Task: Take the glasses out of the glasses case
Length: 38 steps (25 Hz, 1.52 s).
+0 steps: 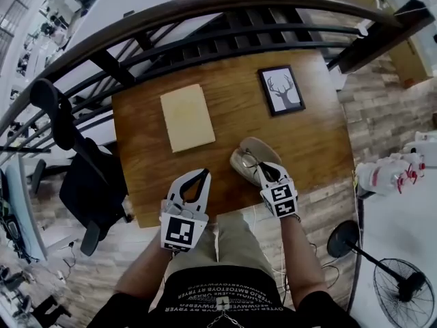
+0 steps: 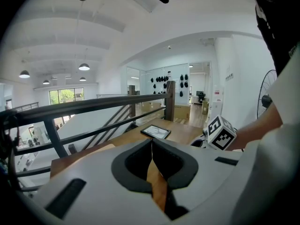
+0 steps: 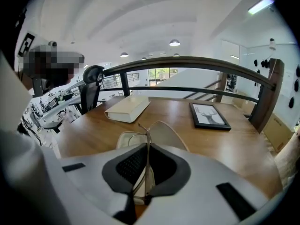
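An open beige glasses case (image 1: 240, 162) lies on the wooden table (image 1: 314, 142) near its front edge. In the right gripper view its lid (image 3: 164, 132) stands just beyond the jaws. My right gripper (image 1: 265, 174) (image 3: 147, 146) is over the case, shut on the thin metal frame of the glasses (image 3: 143, 131), which sticks up between the pads. The glasses (image 1: 250, 160) hang above the case. My left gripper (image 1: 199, 176) (image 2: 151, 142) hovers at the table's front edge, left of the case, shut with nothing in it.
A cream book (image 1: 187, 117) (image 3: 127, 108) lies at the back left of the table. A framed deer picture (image 1: 282, 89) (image 3: 209, 115) lies at the back right. A dark railing (image 1: 205, 9) curves behind the table. An office chair (image 1: 89, 183) stands left, a fan (image 1: 403, 289) right.
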{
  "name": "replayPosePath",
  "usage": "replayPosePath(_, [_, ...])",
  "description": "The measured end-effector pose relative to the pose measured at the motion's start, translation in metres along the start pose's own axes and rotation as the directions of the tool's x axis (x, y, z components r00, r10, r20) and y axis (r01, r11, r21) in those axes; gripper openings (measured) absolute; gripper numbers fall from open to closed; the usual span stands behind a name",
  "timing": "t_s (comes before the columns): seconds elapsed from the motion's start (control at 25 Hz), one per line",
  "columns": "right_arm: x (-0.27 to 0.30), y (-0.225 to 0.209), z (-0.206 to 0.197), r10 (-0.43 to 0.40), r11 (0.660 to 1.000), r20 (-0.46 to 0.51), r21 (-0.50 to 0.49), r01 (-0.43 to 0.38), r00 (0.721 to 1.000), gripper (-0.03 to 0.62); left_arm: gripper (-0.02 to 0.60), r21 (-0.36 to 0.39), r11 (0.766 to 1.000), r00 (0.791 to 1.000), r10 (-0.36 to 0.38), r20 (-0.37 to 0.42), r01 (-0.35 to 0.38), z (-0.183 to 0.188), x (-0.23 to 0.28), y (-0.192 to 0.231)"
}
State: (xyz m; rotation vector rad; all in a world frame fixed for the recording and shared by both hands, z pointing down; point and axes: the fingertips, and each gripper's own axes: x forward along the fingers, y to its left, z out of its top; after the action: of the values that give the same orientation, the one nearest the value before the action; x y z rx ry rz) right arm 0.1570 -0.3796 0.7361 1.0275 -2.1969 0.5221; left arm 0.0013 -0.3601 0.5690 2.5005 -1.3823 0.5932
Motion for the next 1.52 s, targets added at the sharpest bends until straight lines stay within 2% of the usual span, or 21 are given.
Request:
replayPosePath(0.48, [-0.047,0.015,0.046,-0.027,0.999,0.123,0.027,0.024,0.992,0.029,0.029,0.047,0.999,0.999,0.01,0.051,-0.013,0.037,-0.032,0.007])
replayPosePath(0.84, [-0.091,0.04,0.09,-0.037,0.999,0.253,0.039,0.028,0.967,0.029,0.029,0.068,0.998,0.995,-0.007,0.099,0.0,0.061,-0.049,0.009])
replayPosePath(1.04, [-0.121,0.053,0.123,-0.037,0.999,0.323,0.04,0.025,0.946,0.028,0.029,0.082,0.997,0.993,-0.015,0.121,0.006,0.072,-0.06,0.012])
replayPosePath(1.52, [-0.185,0.095,0.19,-0.062,0.997,0.487,-0.013,0.078,0.871,0.028,0.029,0.083,0.997,0.979,-0.017,0.204,0.0,0.106,-0.092,0.028])
